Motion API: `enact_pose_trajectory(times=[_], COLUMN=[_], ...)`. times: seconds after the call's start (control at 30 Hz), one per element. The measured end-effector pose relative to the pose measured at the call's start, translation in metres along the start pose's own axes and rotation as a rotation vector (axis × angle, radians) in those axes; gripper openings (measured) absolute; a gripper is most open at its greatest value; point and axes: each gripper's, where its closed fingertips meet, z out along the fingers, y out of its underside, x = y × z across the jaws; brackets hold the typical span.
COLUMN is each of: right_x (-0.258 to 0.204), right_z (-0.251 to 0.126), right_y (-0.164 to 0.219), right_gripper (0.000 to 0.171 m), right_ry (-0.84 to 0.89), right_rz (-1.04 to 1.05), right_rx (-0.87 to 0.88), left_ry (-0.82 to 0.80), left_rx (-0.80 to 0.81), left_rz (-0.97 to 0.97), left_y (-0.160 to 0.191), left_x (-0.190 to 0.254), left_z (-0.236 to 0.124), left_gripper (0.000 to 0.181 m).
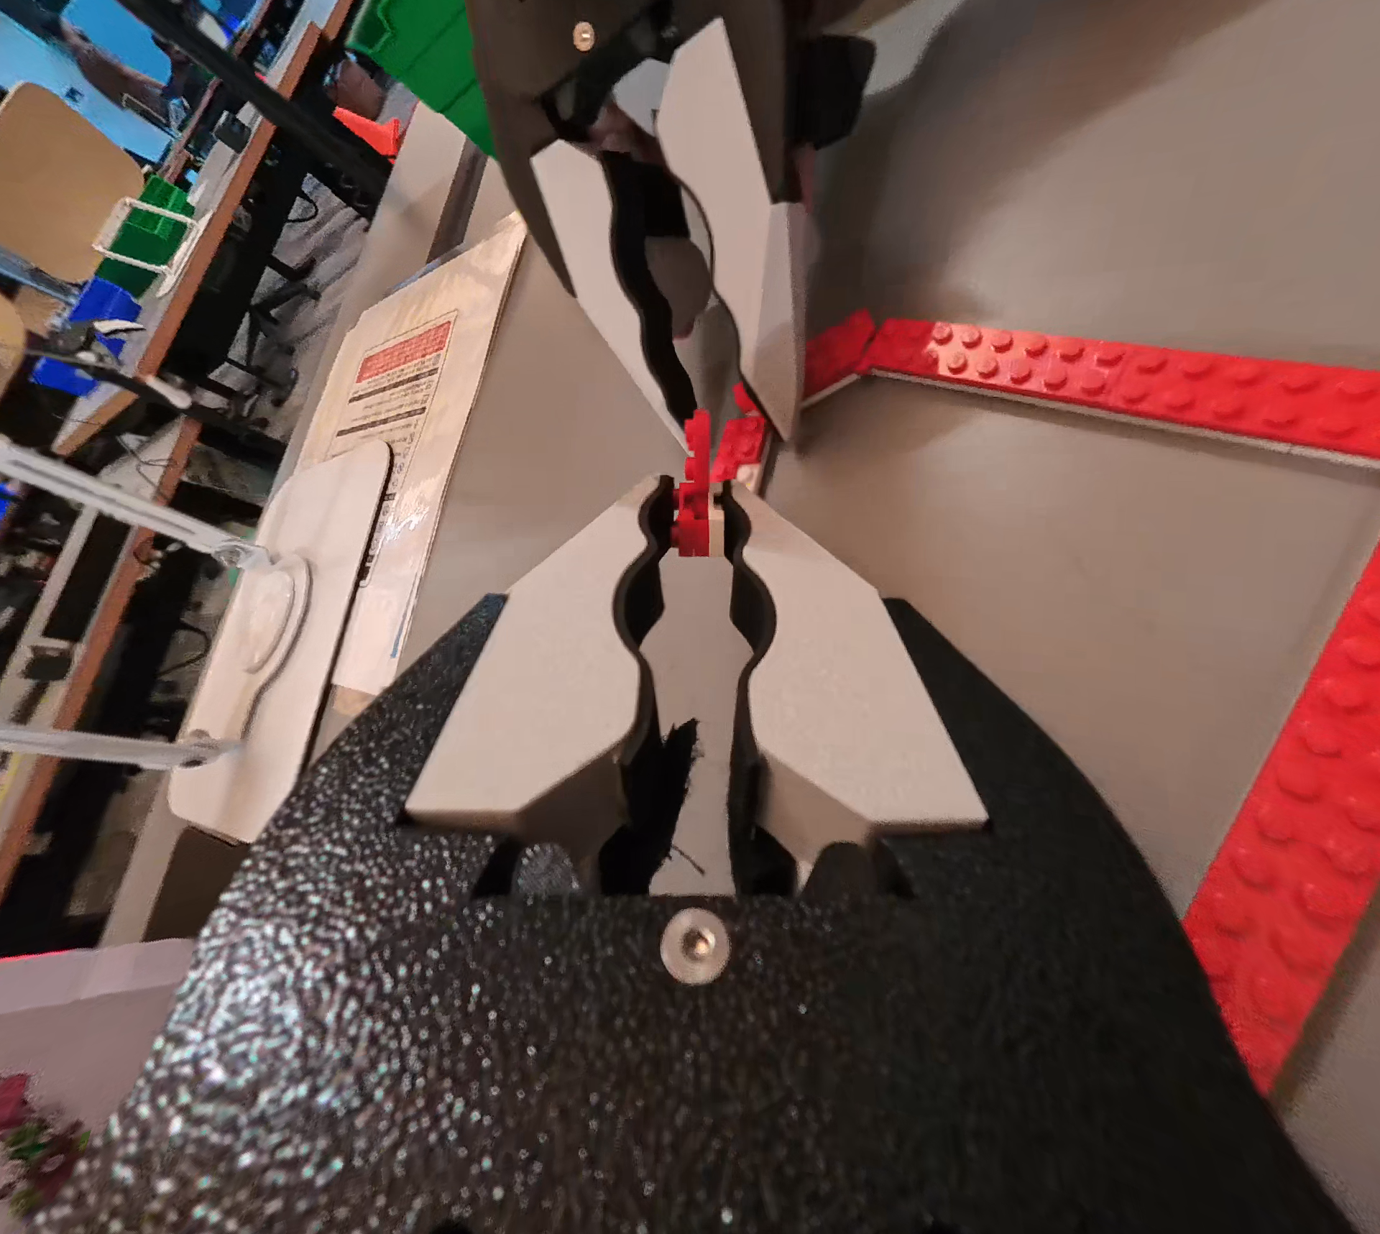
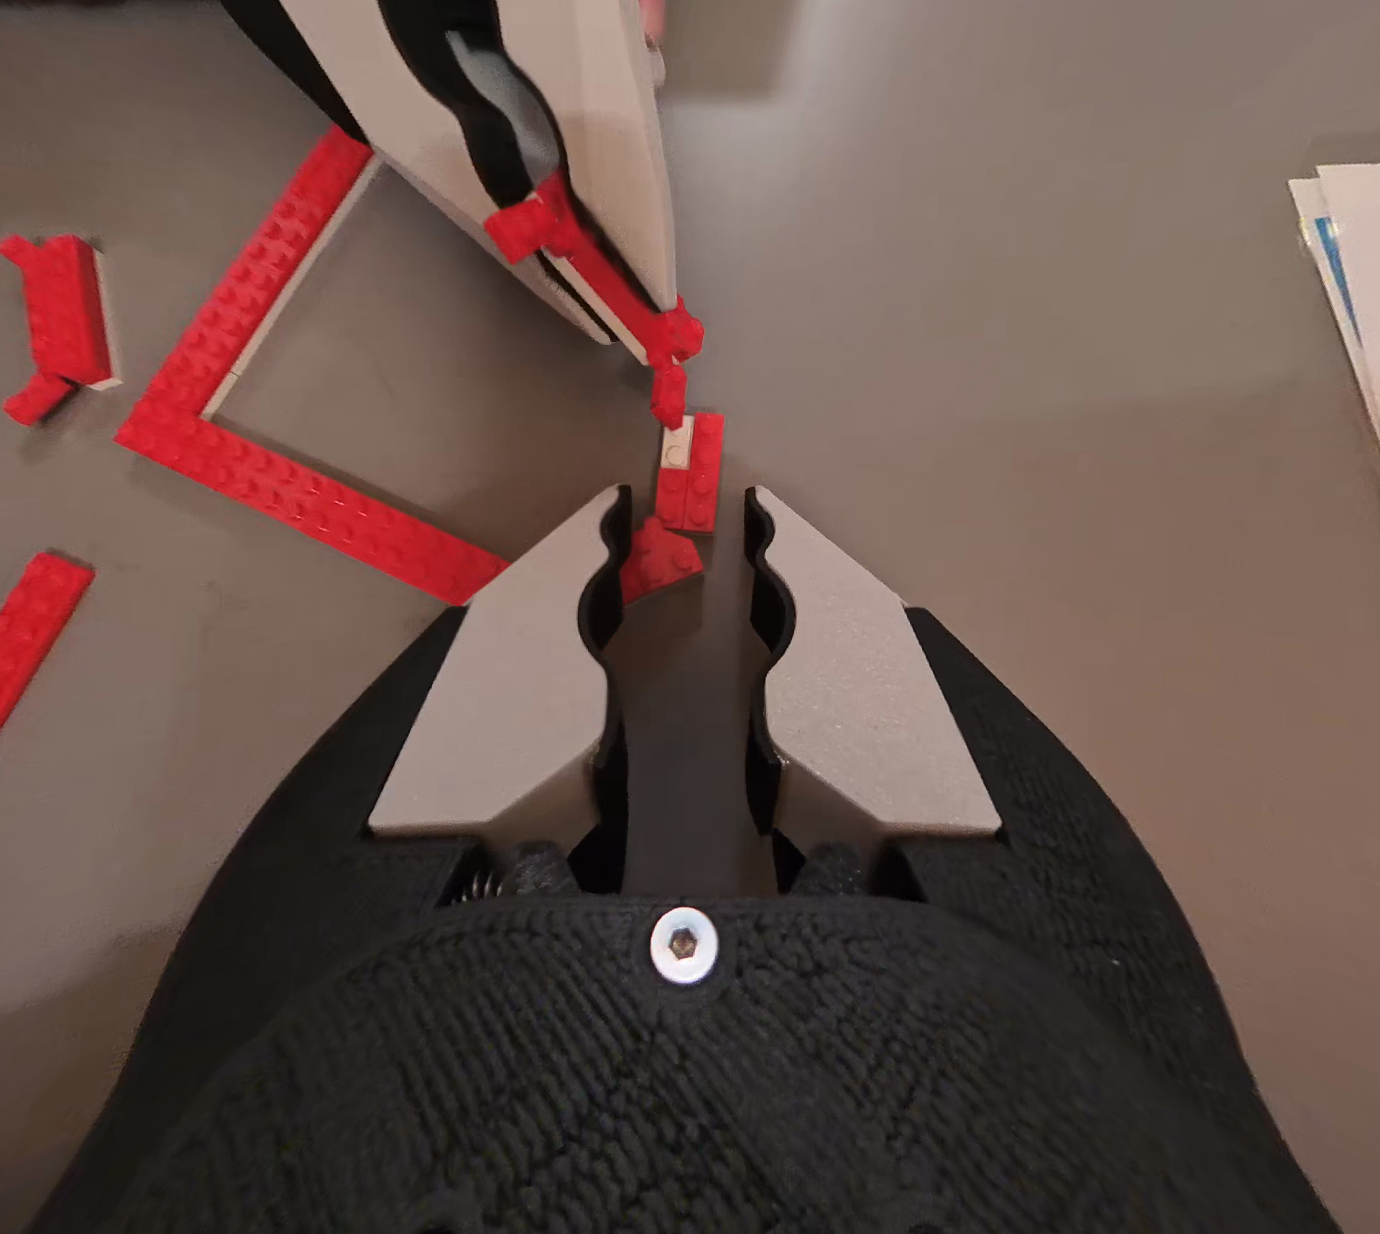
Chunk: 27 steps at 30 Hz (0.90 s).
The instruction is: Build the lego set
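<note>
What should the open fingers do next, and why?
Probably close the right gripper gently on the little red-and-white brick stack. The stack's near end already lies between the open fingers on the table. The left gripper, shut on a long red piece, has that piece's tip at the stack's far end. Holding the stack should stop it sliding.
</note>
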Motion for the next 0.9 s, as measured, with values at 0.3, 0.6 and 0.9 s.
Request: enact_pose_trajectory(times=[0.3, 0.6, 0.9], right_x=[-0.002, 0.002, 0.001], right_z=[0.002, -0.007, -0.010], right_y=[0.001, -0.003, -0.004], right_gripper=[0.015, 0.014, 0.014], right_ry=[0.004, -0.173, -0.242], right_rz=[0.070, 0.384, 0.501], right_rx=[-0.045, 0.124, 0.151], left_ry=[-0.046, -0.113, -0.129], left_rx=[-0.087, -0.155, -0.155], left_rz=[0.251, 0.434, 0.503], left_y=[0.007, 0.004, 0.003], left_x=[0.009, 0.005, 0.007], left_z=[0.007, 0.010, 0.012], left_gripper=[0.010, 0.010, 0.010])
